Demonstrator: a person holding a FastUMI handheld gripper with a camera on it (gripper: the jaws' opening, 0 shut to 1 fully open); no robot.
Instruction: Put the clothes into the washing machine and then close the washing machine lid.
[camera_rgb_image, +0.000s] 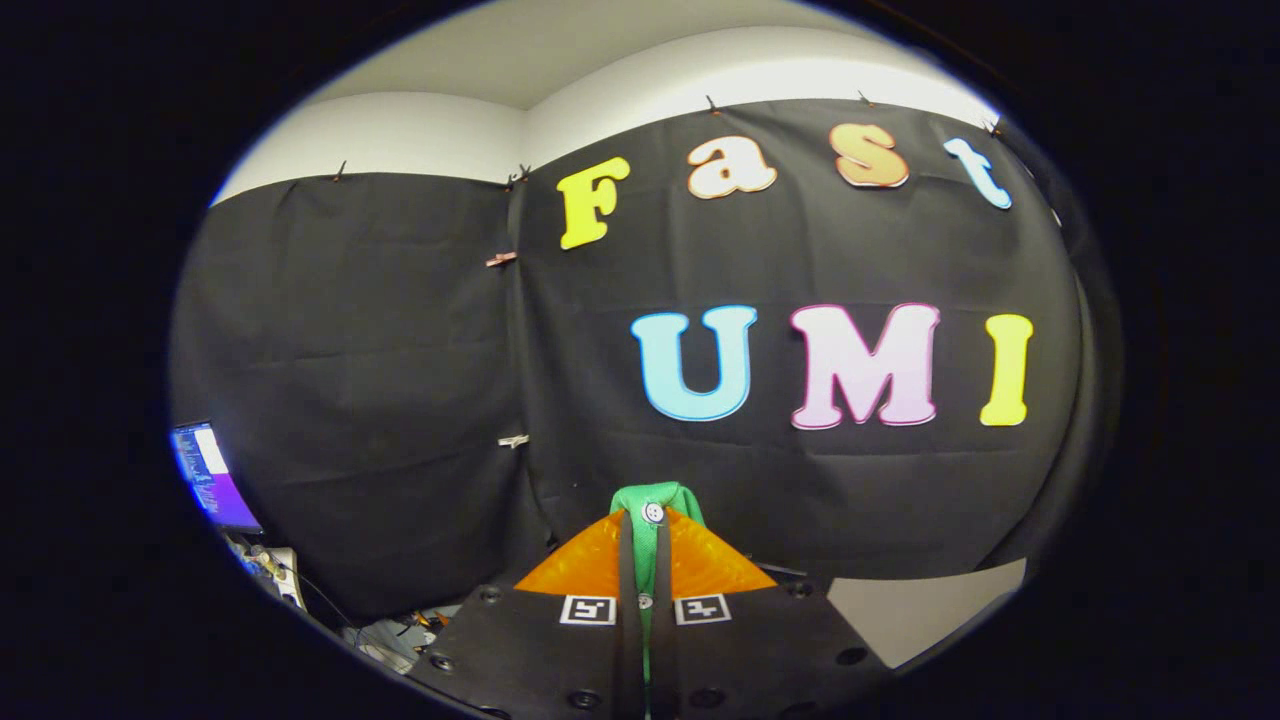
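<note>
My gripper (646, 545) is raised and faces the black cloth wall. Its two fingers are pressed together on a green garment (655, 497) with a small white button. A bunched fold of the green cloth sticks up just past the fingertips, and a thin strip of it runs down between the fingers. The rest of the garment is hidden below the gripper body.
A lit screen (212, 475) stands low at the left beside the cloth wall, with cables and small clutter (275, 575) under it. A pale surface (915, 610) shows low at the right, below the cloth's hem.
</note>
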